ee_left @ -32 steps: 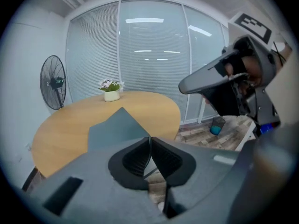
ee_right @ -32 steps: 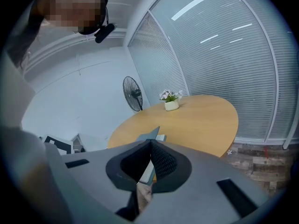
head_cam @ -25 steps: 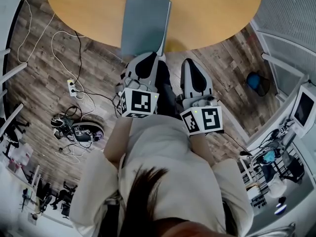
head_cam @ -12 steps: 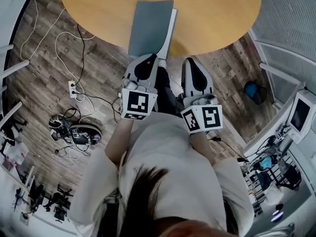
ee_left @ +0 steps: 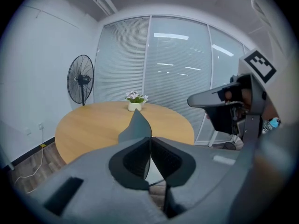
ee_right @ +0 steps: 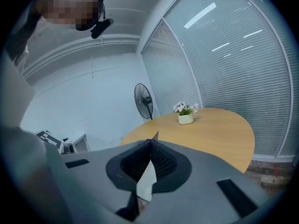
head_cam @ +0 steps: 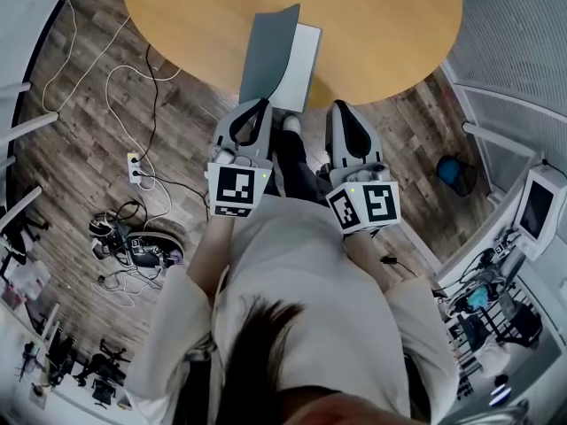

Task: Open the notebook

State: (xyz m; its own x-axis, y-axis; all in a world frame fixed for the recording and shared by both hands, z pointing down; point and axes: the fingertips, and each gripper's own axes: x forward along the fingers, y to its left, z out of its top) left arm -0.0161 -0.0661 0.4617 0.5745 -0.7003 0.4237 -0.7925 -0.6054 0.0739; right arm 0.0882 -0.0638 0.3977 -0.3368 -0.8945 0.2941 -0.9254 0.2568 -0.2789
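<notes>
On the near side of the round wooden table [head_cam: 381, 25] lies a grey notebook. Its cover [head_cam: 268, 56] stands raised and tilted, and a white page [head_cam: 299, 65] shows to its right. My left gripper [head_cam: 263, 104] is shut on the cover's near edge. In the left gripper view the cover [ee_left: 138, 125] rises from between the closed jaws of the left gripper [ee_left: 150, 139]. My right gripper [head_cam: 340, 106] hangs at the table's edge just right of the notebook, jaws shut. In the right gripper view, behind the right gripper [ee_right: 150, 142], a white sliver and the cover's tip show.
A small pot of flowers [ee_left: 134, 105] stands at the table's far side. A standing fan [ee_left: 80, 80] is by the wall beyond, next to glass walls with blinds. Cables and a power strip [head_cam: 133, 162] lie on the wood floor at left.
The cover lay flat a second ago and now stands raised, baring the white page. Both grippers have risen, the left carrying the cover's edge.
</notes>
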